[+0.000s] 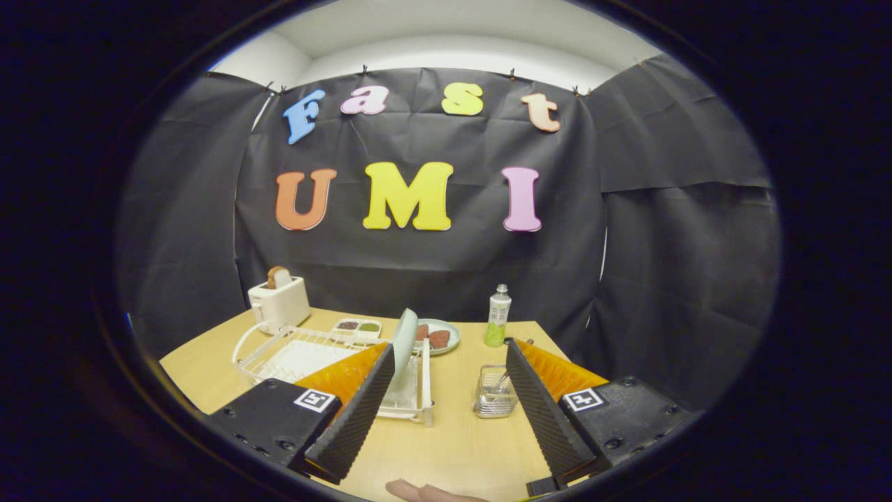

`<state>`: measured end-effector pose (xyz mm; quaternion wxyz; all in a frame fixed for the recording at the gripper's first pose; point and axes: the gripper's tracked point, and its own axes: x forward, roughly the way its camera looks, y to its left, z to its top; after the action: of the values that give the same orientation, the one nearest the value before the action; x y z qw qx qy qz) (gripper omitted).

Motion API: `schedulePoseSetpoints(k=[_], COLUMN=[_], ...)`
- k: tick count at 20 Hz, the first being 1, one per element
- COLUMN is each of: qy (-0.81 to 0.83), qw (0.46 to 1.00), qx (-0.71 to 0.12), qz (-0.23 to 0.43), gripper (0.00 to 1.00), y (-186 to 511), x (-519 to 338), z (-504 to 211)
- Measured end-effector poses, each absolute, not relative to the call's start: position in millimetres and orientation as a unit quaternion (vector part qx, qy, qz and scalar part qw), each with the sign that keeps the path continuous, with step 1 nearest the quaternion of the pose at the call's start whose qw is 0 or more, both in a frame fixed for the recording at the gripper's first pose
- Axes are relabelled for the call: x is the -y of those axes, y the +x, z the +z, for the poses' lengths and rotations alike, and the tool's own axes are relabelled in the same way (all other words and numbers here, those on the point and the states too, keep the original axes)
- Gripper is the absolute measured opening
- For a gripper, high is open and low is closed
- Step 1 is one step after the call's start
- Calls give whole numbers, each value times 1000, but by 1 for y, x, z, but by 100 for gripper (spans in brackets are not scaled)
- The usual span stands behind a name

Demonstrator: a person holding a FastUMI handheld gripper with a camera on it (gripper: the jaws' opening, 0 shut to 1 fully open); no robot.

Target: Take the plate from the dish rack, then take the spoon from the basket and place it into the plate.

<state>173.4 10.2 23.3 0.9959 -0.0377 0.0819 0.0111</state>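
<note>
A pale green plate (404, 339) stands on edge in the white wire dish rack (293, 355), at the rack's right end just beyond my left finger. A small wire basket (495, 399) sits on the wooden table between the fingers, closer to the right one, with a spoon (503, 381) standing in it. My gripper (446, 362) hovers above the table's near side, open, with nothing between its fingers.
A white toaster (280, 301) with a slice of bread stands at the back left. Behind the rack lie a small divided tray (357, 326) and a plate of food (439, 337). A green bottle (497, 316) stands at the back. A fingertip (418, 491) shows at the table's near edge.
</note>
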Motion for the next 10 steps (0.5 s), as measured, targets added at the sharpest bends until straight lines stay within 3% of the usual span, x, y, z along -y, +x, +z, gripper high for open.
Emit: schedulePoseSetpoints(k=[10], qy=[-63], qw=[974], qx=[-212], qz=[50], gripper=[100], y=[306], x=[-82], z=[23])
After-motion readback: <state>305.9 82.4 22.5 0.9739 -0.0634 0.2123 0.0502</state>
